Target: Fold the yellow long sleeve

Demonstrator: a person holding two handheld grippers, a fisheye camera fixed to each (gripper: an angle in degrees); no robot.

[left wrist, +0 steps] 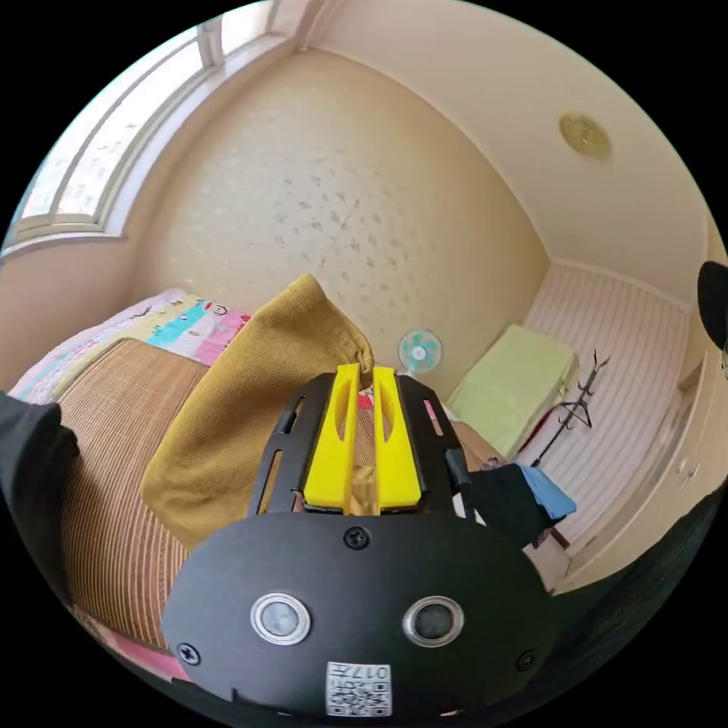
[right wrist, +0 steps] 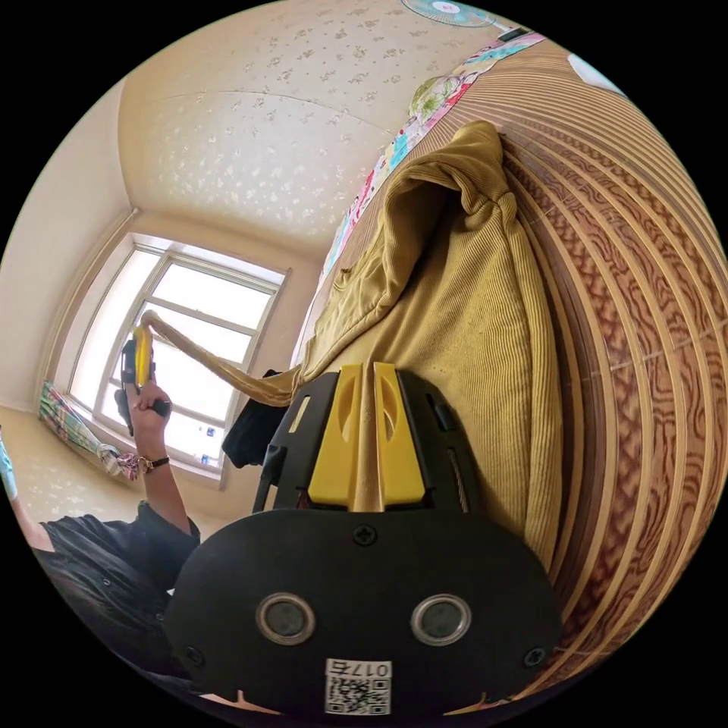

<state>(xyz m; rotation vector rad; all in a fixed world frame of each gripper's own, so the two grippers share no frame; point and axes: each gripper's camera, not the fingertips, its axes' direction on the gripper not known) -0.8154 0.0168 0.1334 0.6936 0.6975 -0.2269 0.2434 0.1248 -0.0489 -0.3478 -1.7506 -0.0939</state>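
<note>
While both views tilt with the hands, the following is seen.

Yellow long sleeve (right wrist: 455, 303): it is spread on the woven mat (right wrist: 644, 318) of a bed, with part of it lifted; in the left gripper view the ribbed cloth (left wrist: 250, 402) is drawn up into a peak and hangs down to the mat (left wrist: 114, 455).

Left hand-held gripper (left wrist: 365, 371): its yellow jaws are pressed nearly together on a bunched tip of the garment, and cloth is also seen low between the jaws. In the right gripper view this same tool (right wrist: 140, 356) is held high in front of the window (right wrist: 182, 334) by a hand (right wrist: 148, 406), with a stretched sleeve running from it down to the body of the garment.

Right hand-held gripper (right wrist: 365, 368): its jaws are brought close, with ribbed cloth seen in the narrow slit between them; the garment is pinched there (the edge of the fabric lies just under the tool).

Bed: a patterned sheet (left wrist: 189, 326) is seen beyond the mat, against the speckled wall (left wrist: 341, 212).

Room: a small fan (left wrist: 419, 353), a pale green cover (left wrist: 516, 379), a coat stand (left wrist: 576, 409) and dark and blue clothes (left wrist: 523, 493) are seen beyond the bed.

Person: a dark sleeve (right wrist: 114, 553) is seen below the raised hand.
</note>
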